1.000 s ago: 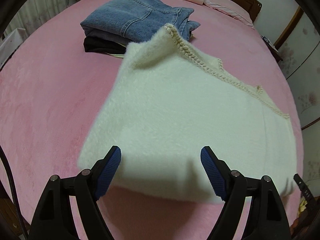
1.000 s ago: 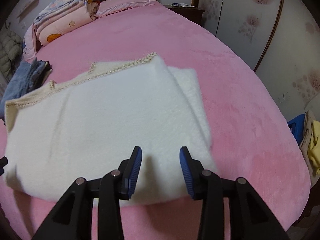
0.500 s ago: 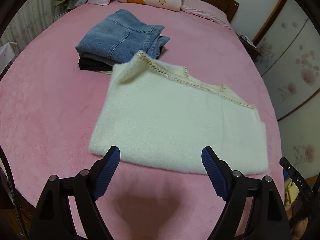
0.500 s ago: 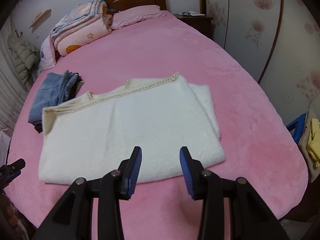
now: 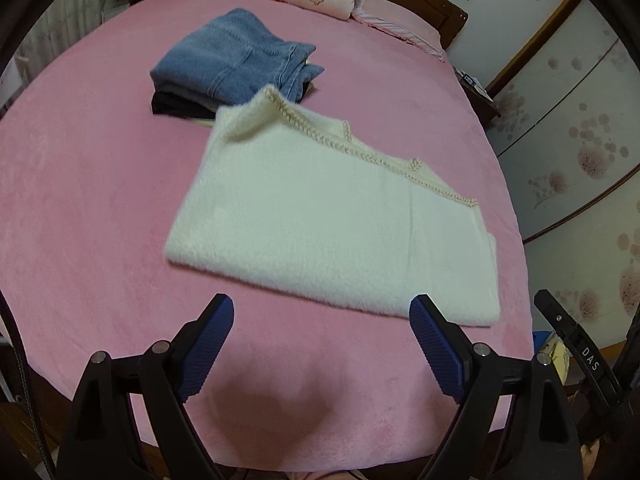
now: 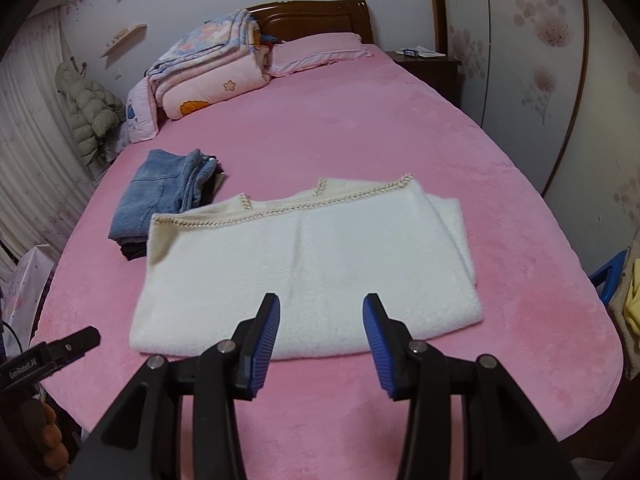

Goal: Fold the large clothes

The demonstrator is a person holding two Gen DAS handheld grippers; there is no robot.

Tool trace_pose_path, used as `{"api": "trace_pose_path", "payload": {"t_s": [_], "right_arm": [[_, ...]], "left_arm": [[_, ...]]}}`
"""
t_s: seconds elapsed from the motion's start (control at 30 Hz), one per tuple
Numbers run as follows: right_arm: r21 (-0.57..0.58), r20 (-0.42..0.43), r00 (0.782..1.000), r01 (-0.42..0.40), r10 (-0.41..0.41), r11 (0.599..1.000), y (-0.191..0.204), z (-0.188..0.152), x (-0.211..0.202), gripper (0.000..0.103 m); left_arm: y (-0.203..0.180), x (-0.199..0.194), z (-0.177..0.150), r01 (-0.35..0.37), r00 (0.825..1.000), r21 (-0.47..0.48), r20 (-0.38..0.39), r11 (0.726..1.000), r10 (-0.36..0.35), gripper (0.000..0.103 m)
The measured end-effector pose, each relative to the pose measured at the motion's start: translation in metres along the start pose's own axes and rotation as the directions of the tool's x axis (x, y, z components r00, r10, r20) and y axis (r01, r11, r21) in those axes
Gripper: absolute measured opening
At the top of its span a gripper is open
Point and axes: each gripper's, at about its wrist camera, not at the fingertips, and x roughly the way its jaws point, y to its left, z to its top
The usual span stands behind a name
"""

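The left gripper (image 5: 322,338) is seen with its blue ribbed jaws spread wide and opening further, nothing held between them. The right gripper (image 6: 321,330) is parted less widely, also opening, and likewise empty. The fluffy cream-white folded sweater with crocheted trim (image 5: 332,216) is laid flat on the pink plush bedspread (image 5: 88,184), just beyond both grippers. A folded stack topped by blue jeans (image 6: 160,192) is touched by the sweater's far corner.

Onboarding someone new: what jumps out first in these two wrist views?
The folded white fluffy garment lying flat mid-bed on the pink bedspread, its braided trim along the far edge. Just behind its left corner sits a stack topped by folded jeans. Both the left gripper and right gripper hover at the near edge, jaws opening, nothing between them.
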Motion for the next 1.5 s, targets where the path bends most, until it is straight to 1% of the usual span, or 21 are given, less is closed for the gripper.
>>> {"api": "trace_pose_path", "payload": {"t_s": [0.07,0.13,0.27,0.37,0.43,0.5,0.6,0.63,0.8,0.97,1.0,1.07,1.1,1.13,1.17,1.2,1.23,1.3,1.37,1.4,1.5], "right_arm": [[-0.008,0.006,1.000,-0.011,0.011,1.000,0.005,-0.007,0.005,0.046],[-0.016,-0.012,1.000,-0.025,0.025,1.000,0.010,-0.015,0.017,0.046],[-0.044,-0.035,0.999,-0.042,0.040,0.998,0.015,-0.027,0.040,0.046],[-0.078,-0.045,0.998,-0.051,0.047,0.996,0.018,-0.034,0.059,0.046],[-0.100,-0.052,0.997,-0.057,0.052,0.993,0.019,-0.037,0.070,0.046],[-0.120,-0.059,0.997,-0.063,0.056,0.991,0.018,-0.040,0.082,0.046],[-0.129,-0.070,0.995,-0.081,0.072,0.988,0.017,-0.043,0.098,0.046],[-0.131,-0.074,0.994,-0.090,0.081,0.987,0.016,-0.043,0.104,0.046],[-0.152,-0.069,0.993,-0.104,0.094,0.983,0.017,-0.043,0.123,0.046],[-0.178,-0.059,0.995,-0.091,0.081,0.980,0.019,-0.038,0.138,0.046],[-0.189,-0.054,0.996,-0.086,0.078,0.978,0.019,-0.036,0.141,0.046],[-0.205,-0.041,0.997,-0.067,0.060,0.976,0.021,-0.032,0.145,0.046],[-0.212,-0.032,0.998,-0.067,0.062,0.975,0.022,-0.030,0.146,0.045],[-0.219,-0.024,0.998,-0.065,0.061,0.974,0.024,-0.028,0.147,0.044],[-0.233,-0.017,0.998,-0.055,0.052,0.971,0.027,-0.026,0.149,0.041],[-0.242,-0.016,0.999,-0.051,0.049,0.969,0.029,-0.024,0.151,0.037],[-0.252,-0.017,0.999,-0.050,0.048,0.966,0.031,-0.022,0.154,0.035],[-0.276,-0.025,0.999,-0.039,0.033,0.960,0.038,-0.022,0.161,0.025],[-0.299,-0.038,0.999,-0.033,0.022,0.954,0.043,-0.022,0.168,0.018],[-0.302,-0.042,0.999,-0.036,0.024,0.953,0.044,-0.022,0.170,0.016],[-0.312,-0.041,0.998,-0.049,0.039,0.949,0.049,-0.023,0.178,0.013]], "left_arm": [[0.008,0.014,-0.011,0.017,1.000,-0.019,-0.023,1.000,-0.017,0.089],[0.019,0.033,-0.025,0.045,0.998,-0.046,-0.040,0.998,-0.047,0.089],[0.046,0.070,-0.042,0.126,0.991,-0.135,-0.022,0.983,-0.130,0.089],[0.073,0.102,-0.049,0.219,0.975,-0.246,0.028,0.944,-0.219,0.089],[0.085,0.121,-0.048,0.240,0.971,-0.293,0.054,0.925,-0.235,0.089],[0.095,0.134,-0.046,0.243,0.970,-0.321,0.098,0.915,-0.223,0.089],[0.109,0.151,-0.036,0.265,0.961,-0.354,0.174,0.897,-0.215,0.089],[0.113,0.156,-0.030,0.279,0.955,-0.362,0.204,0.890,-0.216,0.089],[0.117,0.168,-0.005,0.275,0.943,-0.343,0.279,0.898,-0.182,0.089],[0.114,0.177,0.018,0.275,0.933,-0.373,0.326,0.886,-0.153,0.089],[0.112,0.176,0.021,0.271,0.933,-0.389,0.333,0.881,-0.140,0.086],[0.106,0.171,0.024,0.241,0.935,-0.411,0.340,0.879,-0.098,0.073],[0.105,0.168,0.025,0.222,0.938,-0.412,0.336,0.884,-0.080,0.059],[0.099,0.163,0.026,0.185,0.942,-0.402,0.334,0.897,-0.044,0.040],[0.097,0.161,0.028,0.161,0.943,-0.391,0.331,0.906,-0.025,0.029],[0.098,0.156,0.031,0.136,0.945,-0.363,0.327,0.922,-0.010,0.023],[0.093,0.150,0.033,0.128,0.944,-0.333,0.329,0.934,-0.012,0.021],[0.084,0.137,0.035,0.125,0.938,-0.287,0.346,0.950,-0.019,0.019],[0.068,0.122,0.039,0.107,0.930,-0.217,0.368,0.970,-0.020,0.018],[0.066,0.116,0.038,0.104,0.926,-0.194,0.377,0.976,-0.024,0.018],[0.038,0.094,0.042,0.099,0.907,-0.094,0.419,0.991,-0.050,0.017]]}}
